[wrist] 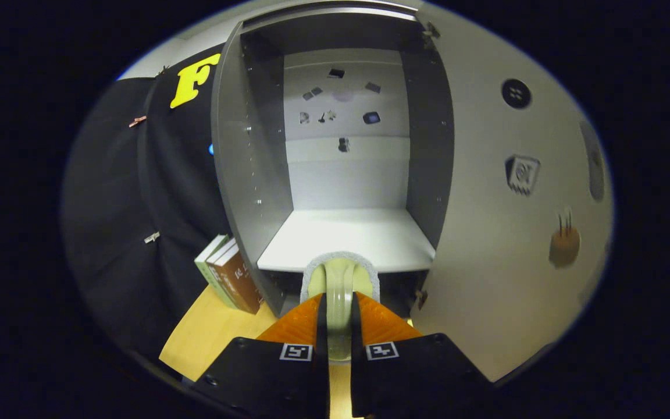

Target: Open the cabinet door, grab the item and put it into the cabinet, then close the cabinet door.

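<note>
- Orange-fingered tongs (339, 326) pinch a pale green item (339, 291) with a white foam-like rim, both fingers pressed against its sides.
- Item sits just short of the open cabinet (341, 145), level with its white shelf (346, 238).
- Cabinet door (509, 233) stands swung open on the right.
- Books (227, 273) lean beside the cabinet on the wooden counter (207, 337).

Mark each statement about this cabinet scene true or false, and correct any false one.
1. The cabinet door is open. True.
2. The gripper is open and holds nothing. False: its fingers press on a pale green cup.
3. The shelf ahead of the cup is bare. True.
4. Books lie flat inside the cabinet. False: they stand outside, against its left wall, on the wooden table.
</note>
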